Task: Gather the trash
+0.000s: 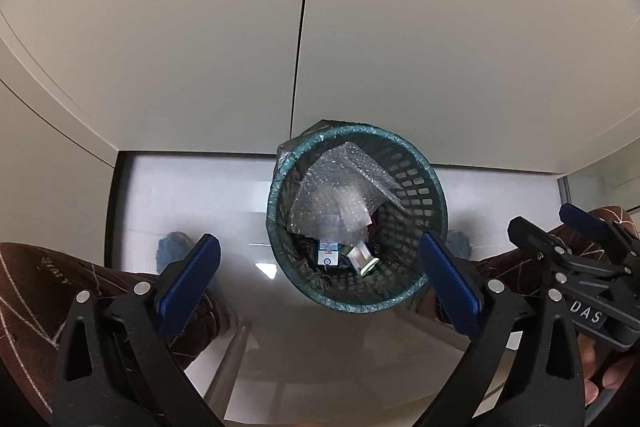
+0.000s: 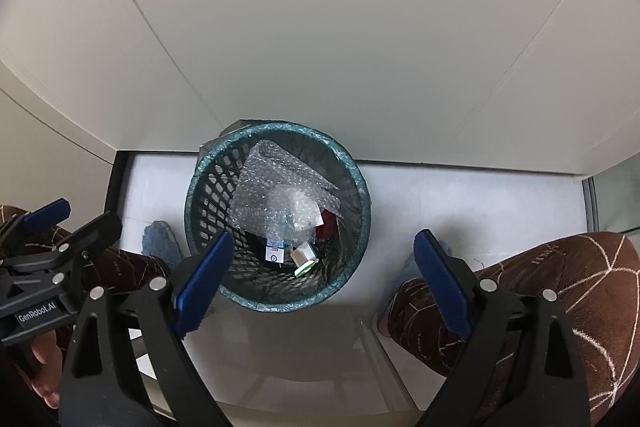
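Hovering: open tongs [image 1: 320, 283] above trash basket [image 1: 424, 187].

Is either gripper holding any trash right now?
No. The left gripper and right gripper both stand wide open with nothing between the pads, above the bin, where bubble wrap already lies.

Left gripper [image 1: 318, 281]: black plastic frame with triangular cut-outs, round silver fasteners at the pivots, flat blue pads [image 1: 188, 285] on both fingers. Right gripper [image 2: 324, 285]: identical build, black frame, silver fasteners, blue pads [image 2: 440, 285]. White lettering "DAS" is noted on the right unit's body as seen from the left wrist; a "GenRobot.AI" label is noted on the left unit. Brown fuzzy trousers [image 2: 560, 291] with thin pale line pattern and blue slippers [image 2: 160, 239] are worn.
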A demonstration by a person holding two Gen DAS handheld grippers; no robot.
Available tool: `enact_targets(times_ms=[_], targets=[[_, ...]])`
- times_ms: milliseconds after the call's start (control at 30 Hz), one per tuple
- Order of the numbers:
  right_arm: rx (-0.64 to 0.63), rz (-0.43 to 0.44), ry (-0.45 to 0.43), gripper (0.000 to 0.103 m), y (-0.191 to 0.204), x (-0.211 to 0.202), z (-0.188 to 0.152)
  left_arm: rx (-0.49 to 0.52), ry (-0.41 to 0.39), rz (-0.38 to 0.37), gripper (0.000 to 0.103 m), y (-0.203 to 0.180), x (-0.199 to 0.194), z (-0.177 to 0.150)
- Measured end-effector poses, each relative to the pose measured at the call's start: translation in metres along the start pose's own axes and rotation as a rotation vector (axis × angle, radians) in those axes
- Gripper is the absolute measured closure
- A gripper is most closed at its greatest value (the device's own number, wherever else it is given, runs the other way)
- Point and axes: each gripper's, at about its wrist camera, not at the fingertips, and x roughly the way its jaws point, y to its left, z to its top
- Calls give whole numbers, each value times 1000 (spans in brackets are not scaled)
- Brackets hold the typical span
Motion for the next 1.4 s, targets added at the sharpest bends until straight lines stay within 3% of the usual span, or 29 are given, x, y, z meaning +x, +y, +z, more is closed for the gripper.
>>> enact_targets(times_ms=[233, 1400], targets=[[0, -1, 1, 15, -1, 0, 0, 35, -21, 9, 6, -7, 1, -5], [2, 7, 20, 15, 2, 5, -2, 25, -26, 21, 6, -3, 0, -2]])
